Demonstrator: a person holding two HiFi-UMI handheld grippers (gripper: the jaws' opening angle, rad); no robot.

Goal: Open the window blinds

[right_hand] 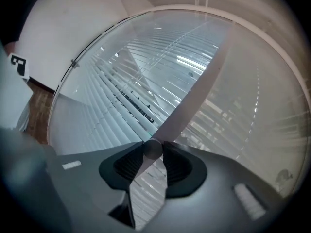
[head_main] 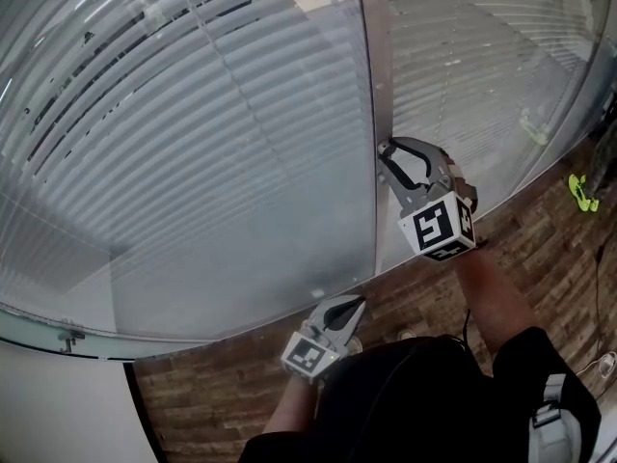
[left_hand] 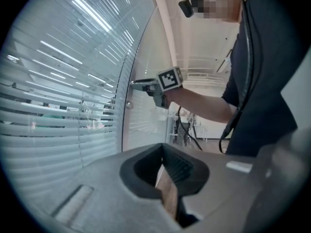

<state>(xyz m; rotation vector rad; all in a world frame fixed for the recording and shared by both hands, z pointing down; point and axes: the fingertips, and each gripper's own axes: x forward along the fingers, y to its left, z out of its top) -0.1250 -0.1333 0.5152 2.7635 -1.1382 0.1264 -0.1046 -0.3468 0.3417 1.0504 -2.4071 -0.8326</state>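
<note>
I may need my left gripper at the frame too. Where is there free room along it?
Free: the frame above the right gripper, and the glass between that gripper and the left gripper. Crowded: at the knob, where the right gripper is clamped.

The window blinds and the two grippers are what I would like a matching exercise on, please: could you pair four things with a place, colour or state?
Things:
1. right gripper
2. left gripper
3. blinds
4. floor

Places, colours or states:
A. brown, with a wood pattern
B. behind the glass
C. closed on the round knob at the window frame
D. held low near the floor, nothing between its jaws

Pairs: 1-C, 2-D, 3-B, 4-A
</note>
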